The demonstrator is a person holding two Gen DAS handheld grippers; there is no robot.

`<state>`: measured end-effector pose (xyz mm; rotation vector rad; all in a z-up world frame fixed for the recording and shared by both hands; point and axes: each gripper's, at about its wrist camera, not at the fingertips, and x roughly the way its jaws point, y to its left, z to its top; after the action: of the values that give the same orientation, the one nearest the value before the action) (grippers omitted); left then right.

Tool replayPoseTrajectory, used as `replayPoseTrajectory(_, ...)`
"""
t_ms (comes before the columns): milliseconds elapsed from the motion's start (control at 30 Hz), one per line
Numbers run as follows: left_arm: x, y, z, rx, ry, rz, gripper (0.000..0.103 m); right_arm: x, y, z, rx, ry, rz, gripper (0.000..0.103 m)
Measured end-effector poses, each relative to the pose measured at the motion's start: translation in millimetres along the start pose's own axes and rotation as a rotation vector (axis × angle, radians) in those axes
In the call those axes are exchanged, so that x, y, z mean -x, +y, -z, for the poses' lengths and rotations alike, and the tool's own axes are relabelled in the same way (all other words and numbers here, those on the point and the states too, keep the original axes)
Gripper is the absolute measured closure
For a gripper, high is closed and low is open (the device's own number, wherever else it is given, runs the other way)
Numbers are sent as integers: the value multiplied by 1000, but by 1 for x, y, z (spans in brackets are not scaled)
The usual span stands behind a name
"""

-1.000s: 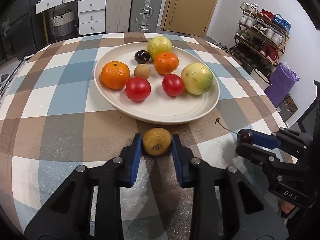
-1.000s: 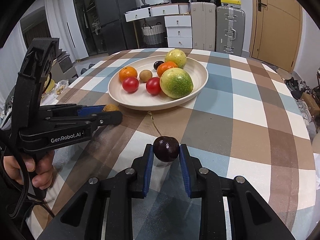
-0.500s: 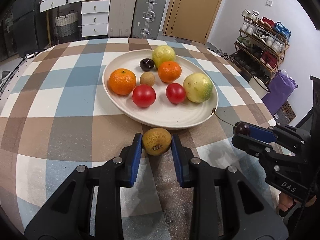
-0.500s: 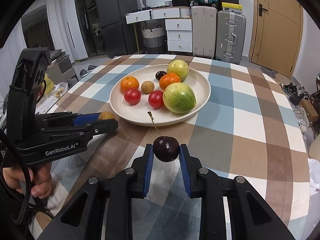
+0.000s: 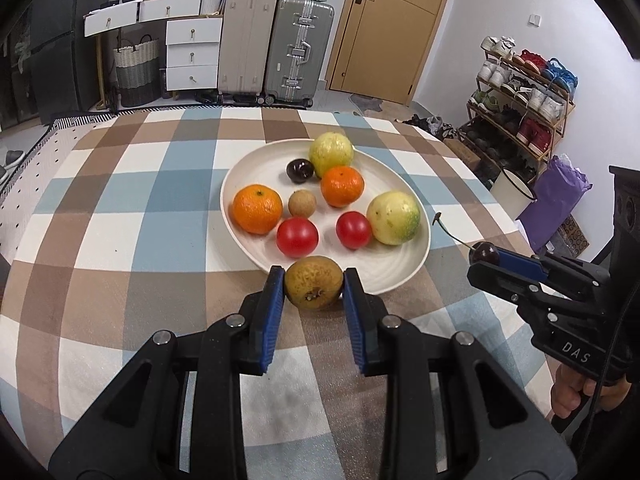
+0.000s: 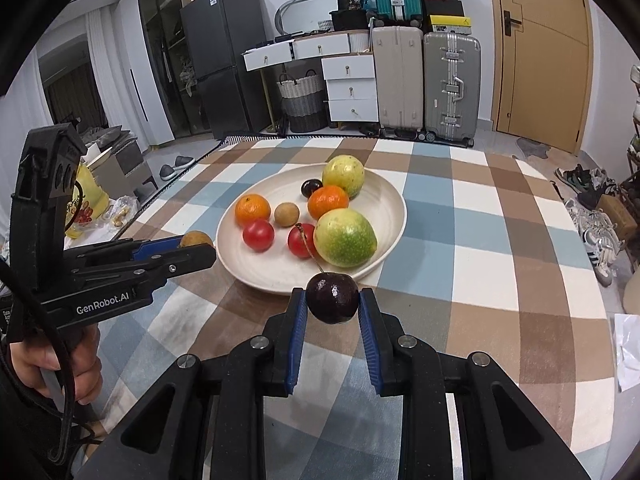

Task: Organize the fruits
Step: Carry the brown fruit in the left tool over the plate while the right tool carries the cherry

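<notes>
- Gripping a small brownish-yellow round fruit [image 5: 314, 288], the left gripper [image 5: 314, 290] holds it just before the wide cream plate [image 5: 404, 268].
- The right gripper [image 6: 332, 300] clamps a dark stemmed cherry [image 6: 332, 297].
- Eight fruits already lie on the plate; these two seem the last.

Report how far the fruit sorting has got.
Done: seven fruits already sit on the white plate, including two oranges and two red tomatoes. In hand: the left gripper is shut on a brownish-yellow fruit, the right gripper on a dark cherry, both near the plate's front rim. Left: setting those two down.
</notes>
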<state>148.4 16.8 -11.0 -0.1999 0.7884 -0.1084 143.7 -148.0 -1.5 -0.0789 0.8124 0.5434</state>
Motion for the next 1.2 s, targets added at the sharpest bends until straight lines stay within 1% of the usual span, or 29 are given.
replayPoseTrajectory(433, -3, 14, -18, 17, -23, -37, 77, -6, -3, -21, 8, -38, -7, 77)
replayPoseTrajectory(567, -6, 20, -22, 36, -22, -39, 77, -14, -6, -28, 3, -42, 2, 77)
replayPoseTrajectory(700, -9, 20, -27, 29, -22, -48, 77, -27, -12, -33, -5, -25, 4, 77)
replayPoseTrajectory(933, -26, 10, -37, 12, -2, -33, 77, -42, -19, -45, -6, -25, 7, 77)
replayPoseTrajectory(1200, -45, -7, -38, -24, 16, -11, 77, -56, -28, -59, -8, -22, 14, 77)
